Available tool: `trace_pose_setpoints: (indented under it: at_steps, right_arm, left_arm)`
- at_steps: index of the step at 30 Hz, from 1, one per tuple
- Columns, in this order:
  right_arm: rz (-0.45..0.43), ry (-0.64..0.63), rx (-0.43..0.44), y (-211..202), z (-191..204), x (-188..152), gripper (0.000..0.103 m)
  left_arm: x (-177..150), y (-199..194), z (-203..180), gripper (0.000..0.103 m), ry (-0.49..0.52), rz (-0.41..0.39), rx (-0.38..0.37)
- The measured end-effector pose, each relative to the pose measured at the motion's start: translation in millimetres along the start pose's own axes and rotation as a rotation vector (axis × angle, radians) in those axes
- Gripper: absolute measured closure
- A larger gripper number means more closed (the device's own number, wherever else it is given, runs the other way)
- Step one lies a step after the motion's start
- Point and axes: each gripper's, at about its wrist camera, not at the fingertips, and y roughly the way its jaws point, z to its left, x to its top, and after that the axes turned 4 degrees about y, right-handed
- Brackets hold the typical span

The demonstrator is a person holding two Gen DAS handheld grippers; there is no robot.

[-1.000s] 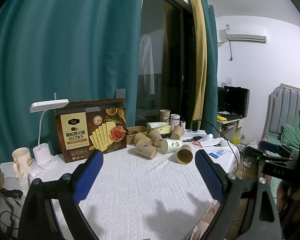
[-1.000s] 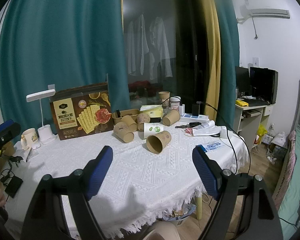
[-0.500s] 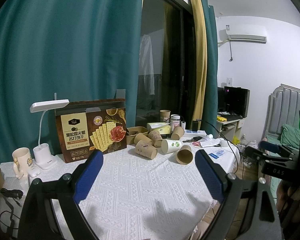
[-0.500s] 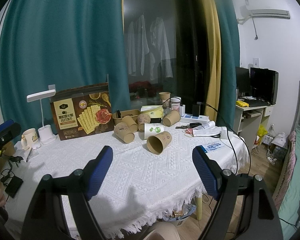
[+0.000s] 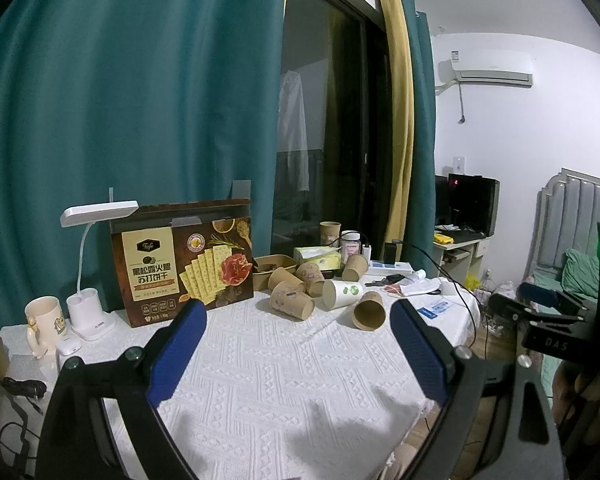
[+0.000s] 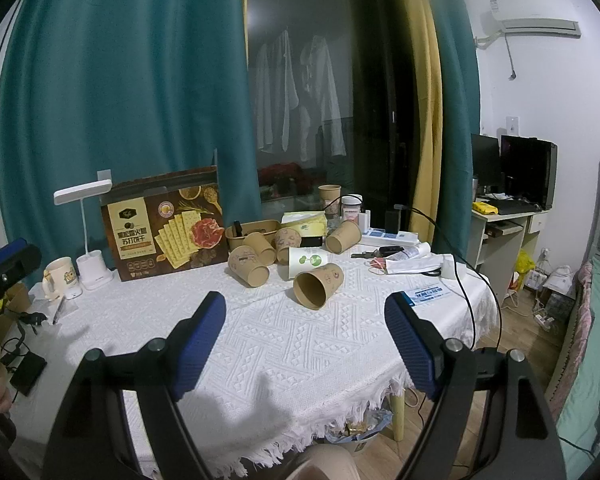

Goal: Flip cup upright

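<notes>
The nearest brown paper cup (image 6: 318, 285) is lying on its side just above the middle of the right wrist view, its open mouth facing the camera and its printed wall tapering away behind. Nothing is gripping it, so the flip is not yet begun: reaching, gripping and standing it up are all remaining. More tipped cups, one of them a white cup (image 6: 308, 259), are crowding just behind it on the white tablecloth (image 6: 284, 344). The right gripper (image 6: 305, 332) is hovering low in the frame, its blue pads spread with nothing between them. The left gripper (image 5: 298, 342) is likewise gaping wide and empty, well short of the cup (image 5: 369, 311)
</notes>
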Motion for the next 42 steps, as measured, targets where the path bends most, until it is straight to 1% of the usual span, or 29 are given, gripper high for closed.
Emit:
trace_pose_setpoints:
  at_steps: [3, 6, 7, 8, 10, 11, 13, 15, 16, 18, 19, 22, 23, 24, 25, 26, 29, 31, 34, 36, 38, 42]
  right_arm:
    - [0.001, 0.001, 0.001, 0.2, 0.6, -0.1, 0.023]
    - [0.008, 0.008, 0.006, 4.3, -0.4, 1.3, 0.023]
    - [0.011, 0.011, 0.007, 7.1, -1.6, 1.2, 0.023]
    - [0.015, 0.012, 0.008, 10.3, -2.8, 1.3, 0.023]
    - [0.021, 0.015, 0.006, 18.8, -9.3, 1.3, 0.023]
    - [0.023, 0.018, 0.002, 24.7, -13.5, 1.6, 0.023]
    - [0.038, 0.023, -0.012, 40.0, -23.7, 1.8, 0.023]
    - [0.087, 0.021, -0.041, 66.4, -39.2, 2.5, 0.023]
    - [0.105, 0.023, -0.060, 78.9, -47.1, 2.7, 0.023]
    - [0.143, 0.016, -0.088, 105.9, -63.7, 4.3, 0.023]
    - [0.154, 0.002, -0.105, 120.3, -72.3, 5.1, 0.023]
    - [0.191, -0.031, -0.157, 166.1, -105.8, 7.8, 0.023]
    - [0.201, -0.034, -0.169, 180.6, -115.8, 10.3, 0.023]
    - [0.212, -0.035, -0.182, 195.6, -126.6, 13.5, 0.023]
    - [0.221, -0.035, -0.188, 207.8, -136.4, 16.7, 0.023]
    - [0.233, -0.035, -0.195, 221.5, -147.6, 20.6, 0.023]
    - [0.244, -0.027, -0.200, 249.3, -175.0, 31.9, 0.023]
    - [0.254, -0.028, -0.210, 268.0, -189.2, 38.3, 0.023]
    - [0.273, -0.015, -0.209, 291.6, -204.6, 43.7, 0.023]
    - [0.292, -0.001, -0.197, 306.8, -211.1, 43.8, 0.023]
    - [0.307, 0.011, -0.188, 319.8, -216.8, 42.4, 0.023]
    - [0.326, 0.027, -0.163, 338.1, -221.4, 36.8, 0.023]
  left_arm:
    - [0.4, 1.9, 0.0, 0.010, 0.014, 0.005, 0.016]
    - [1.4, 8.0, -0.6, 0.009, 0.011, 0.019, 0.004]
    - [1.8, 12.1, -0.8, 0.002, 0.011, 0.027, -0.007]
    - [2.0, 16.9, -1.6, 0.000, 0.013, 0.037, -0.021]
    - [3.4, 27.1, -5.0, 0.000, 0.024, 0.062, -0.047]
    - [4.4, 35.1, -8.4, 0.000, 0.038, 0.083, -0.064]
    - [6.4, 54.3, -15.2, 0.000, 0.073, 0.134, -0.075]
    - [8.6, 83.2, -20.7, 0.000, 0.094, 0.199, -0.092]
    - [10.3, 99.3, -22.6, 0.000, 0.104, 0.228, -0.107]
    - [13.7, 142.2, -31.9, 0.000, 0.163, 0.291, -0.113]
    - [14.7, 157.2, -35.7, 0.000, 0.188, 0.306, -0.114]
    - [19.7, 235.1, -54.2, 0.000, 0.286, 0.412, -0.154]
    - [20.2, 253.8, -58.6, 0.000, 0.298, 0.435, -0.167]
    - [22.4, 285.9, -66.3, 0.000, 0.319, 0.481, -0.193]
    - [22.9, 304.0, -72.0, 0.000, 0.331, 0.505, -0.210]
    - [24.4, 335.1, -80.3, 0.000, 0.348, 0.547, -0.228]
    - [31.3, 413.8, -100.5, 0.000, 0.351, 0.637, -0.292]
    - [37.3, 461.0, -115.7, 0.000, 0.375, 0.659, -0.285]
    - [43.8, 519.3, -140.0, 0.000, 0.385, 0.687, -0.316]
    - [43.9, 553.0, -154.1, 0.002, 0.396, 0.707, -0.323]
    - [38.0, 585.3, -171.4, 0.010, 0.423, 0.743, -0.316]
    - [16.8, 637.7, -197.8, 0.017, 0.506, 0.789, -0.266]
